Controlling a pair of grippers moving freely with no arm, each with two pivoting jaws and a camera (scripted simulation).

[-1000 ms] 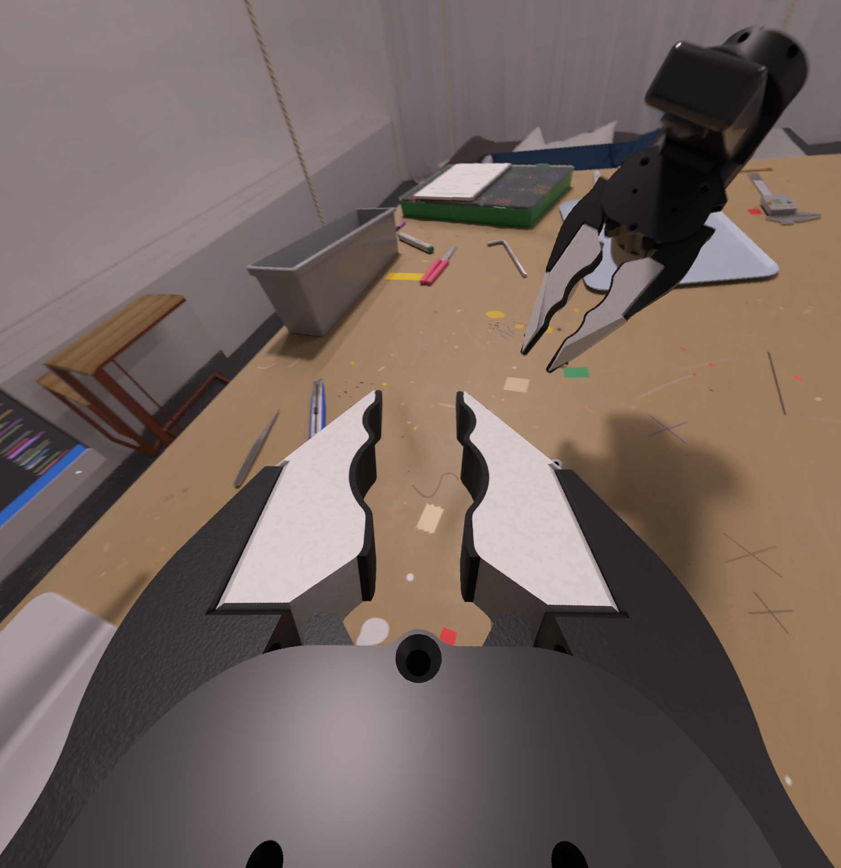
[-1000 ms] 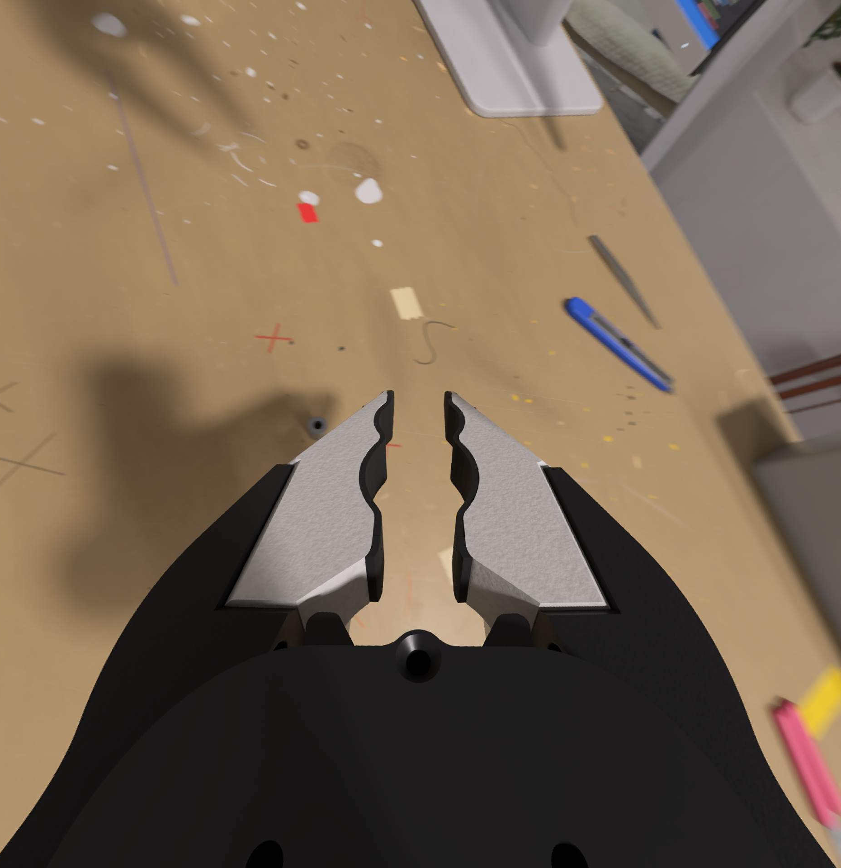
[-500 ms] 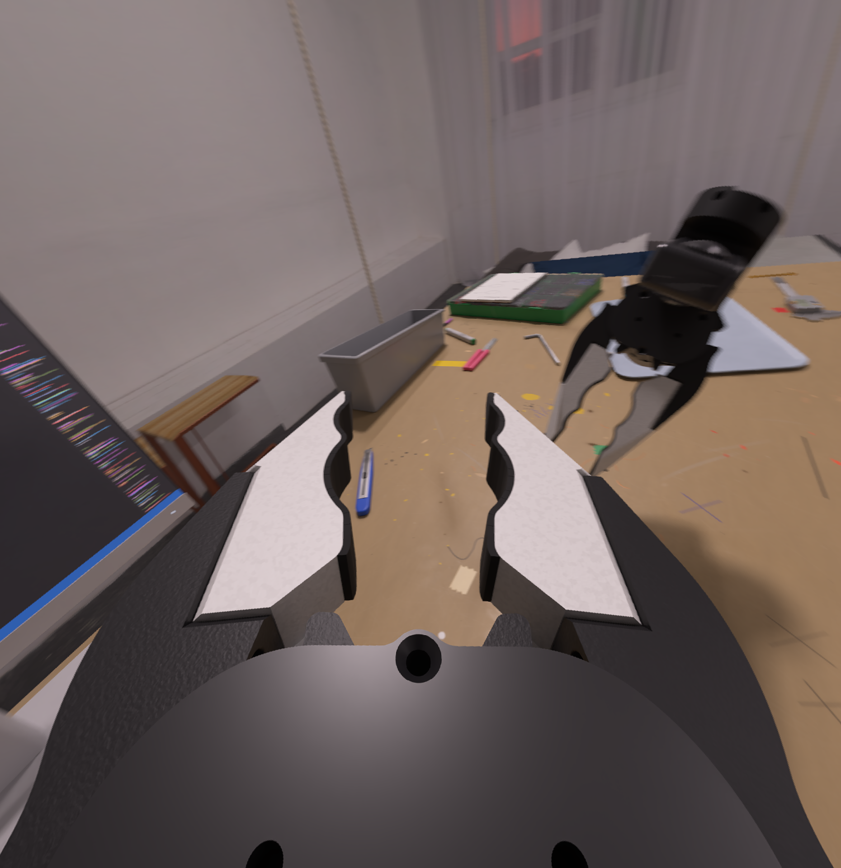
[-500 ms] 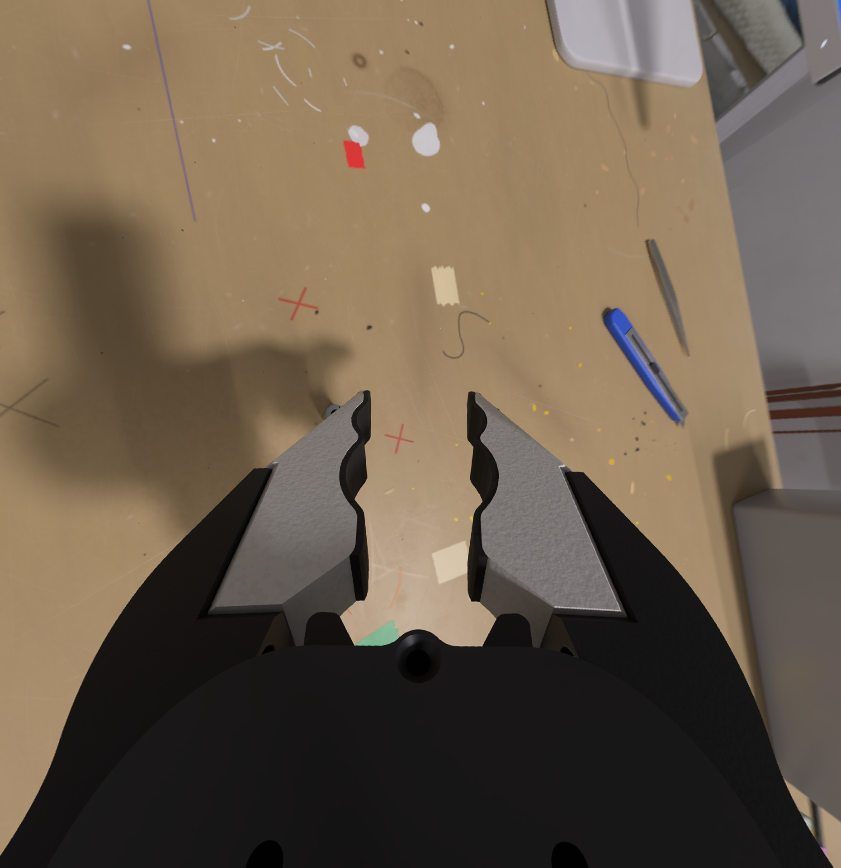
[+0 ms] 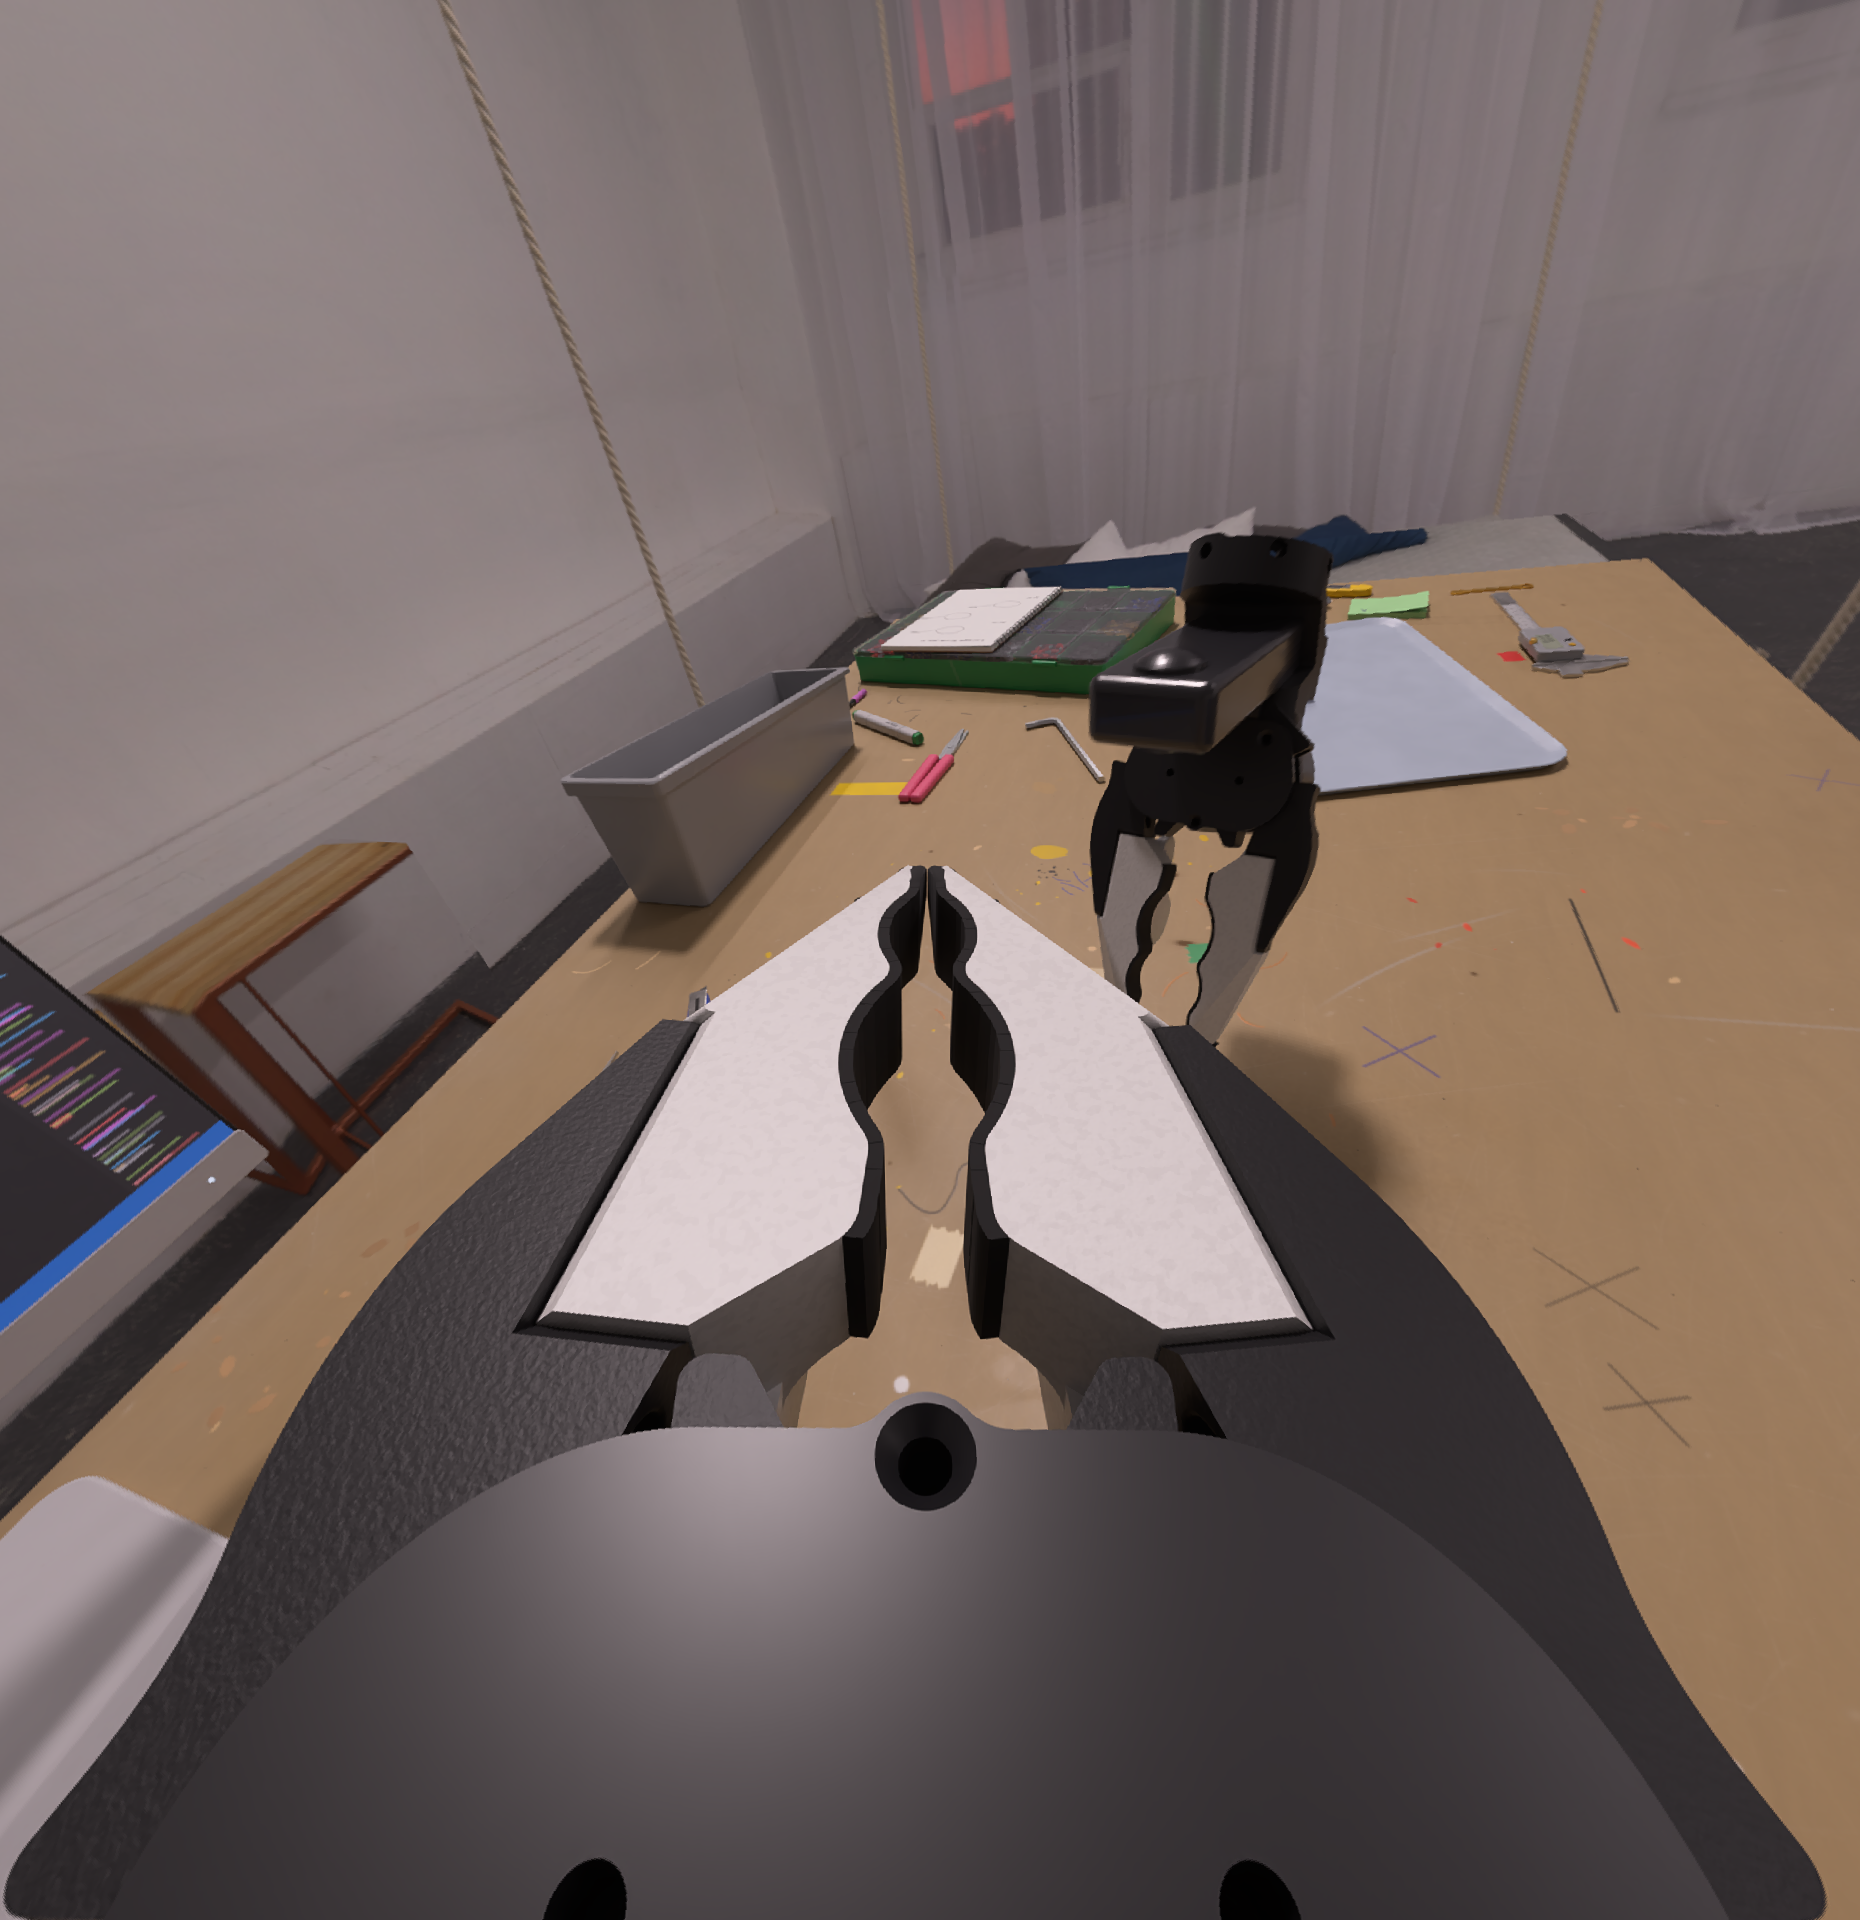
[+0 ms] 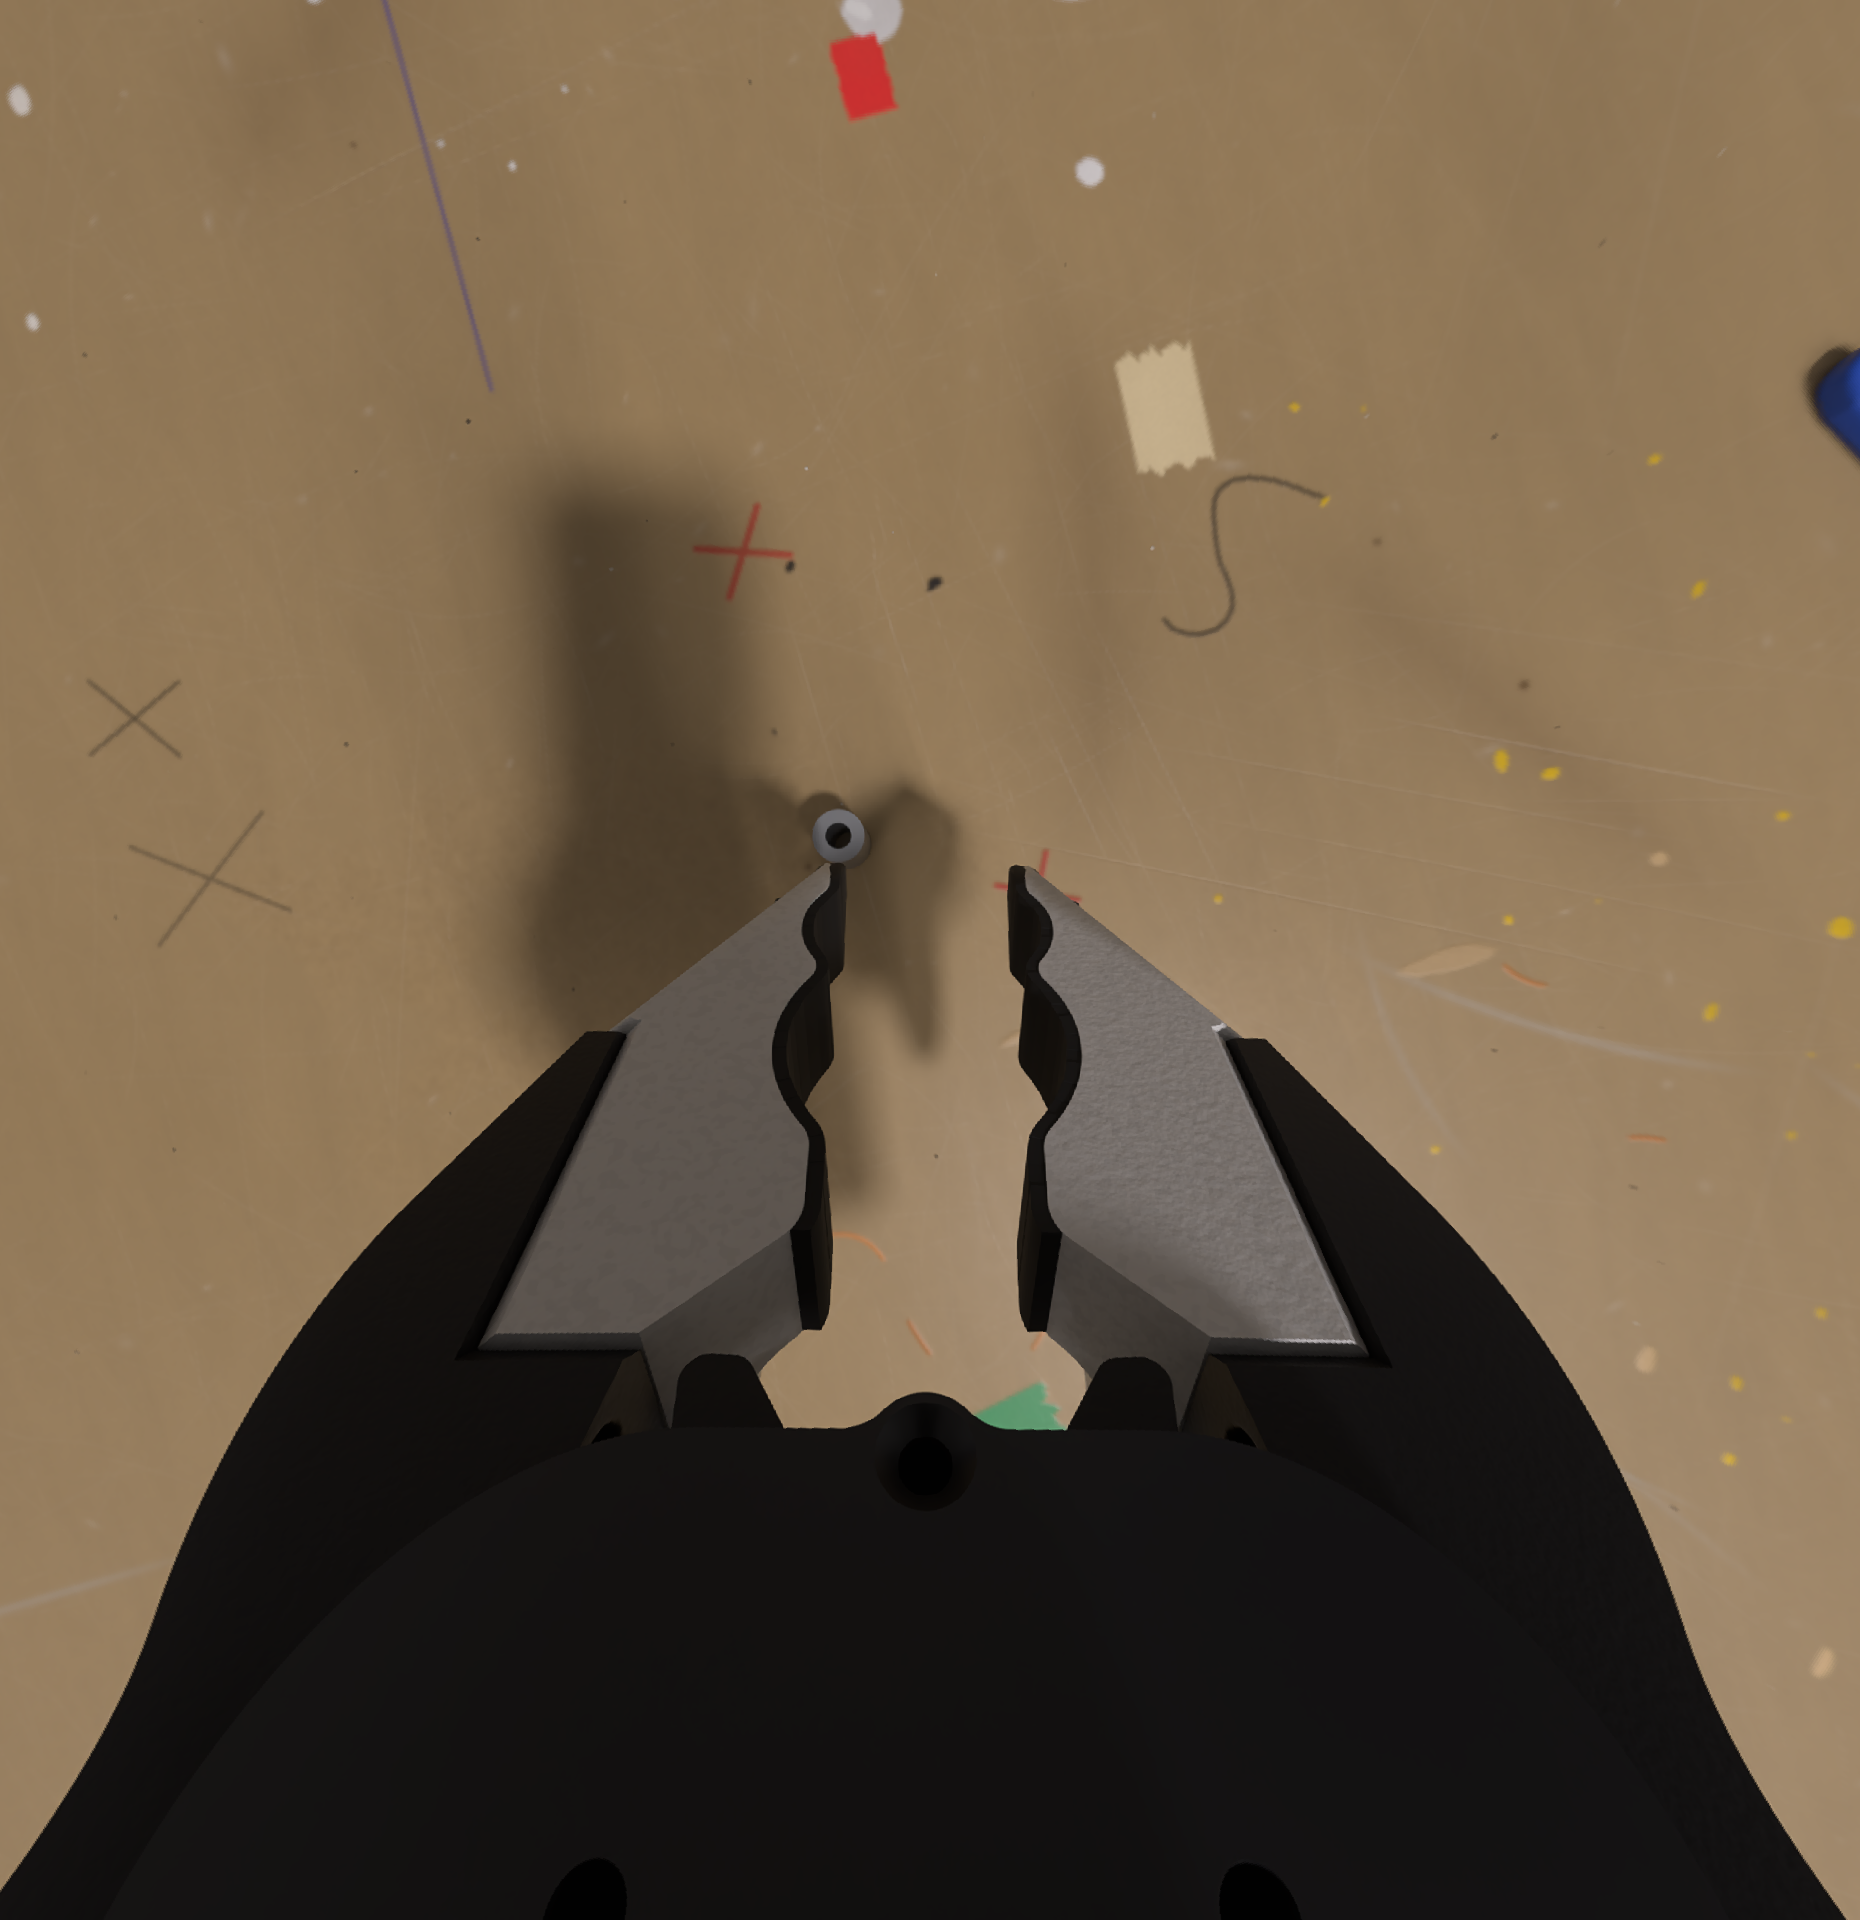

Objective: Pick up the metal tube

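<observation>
In the right wrist view the right tool (image 6: 926, 873) is seen pointing almost straight down at the surface (image 6: 1425, 260), its two fingers parted with a clear gap between them and nothing held. The metal tube (image 6: 839, 835) is found just past the tip of that tool's left finger, apparently touching it or a hair off; it is seen end-on as a small grey ring with a dark bore, so its long axis is judged to stand upright, along the line of sight. The tube therefore lies to the left of the gap's middle, not between the fingers, and a small sideways shift towards it is judged to be needed before the fingers can be brought to either side of it and closed. The right tool is by far the nearer of the two; the left tool (image 5: 924, 883) is held back and higher, its tips closed together on nothing, and the tube cannot be made out in its view. The surface is a tan board marked with pencilled crosses, paint specks, a red patch (image 6: 864, 75) and a strip of tape (image 6: 1163, 407). Farther off on it a grey bin (image 5: 718, 779), a green tray (image 5: 1019, 649) and a pale sheet (image 5: 1425, 707) are seen. Beyond these, a pale wall, curtained windows and a small wooden side table (image 5: 251, 935) are shown.
</observation>
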